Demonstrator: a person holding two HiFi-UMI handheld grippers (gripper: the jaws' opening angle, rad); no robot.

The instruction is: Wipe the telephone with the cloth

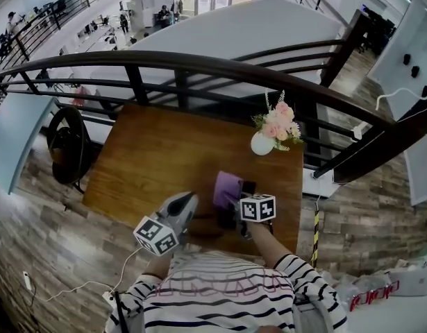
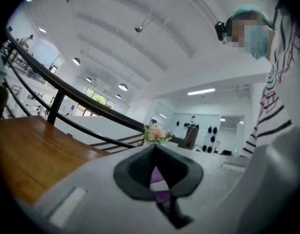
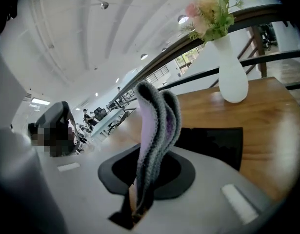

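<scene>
Cloth (image 1: 227,188) in right tool (image 3: 145,174), telephone (image 3: 215,145) on wooden table (image 1: 151,158) by balcony railing (image 1: 199,64).

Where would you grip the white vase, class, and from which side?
Probably take the vase by its narrow neck, jaws coming in level from the side: it stands upright, its belly looks too wide, and the flowers block the top.

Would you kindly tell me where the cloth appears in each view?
Head view: cloth, lower centre.
Left gripper view: purple sliver, low centre.
Right gripper view: centre, upright, clamped in right tool.
Shared landmark: flower vase.
</scene>
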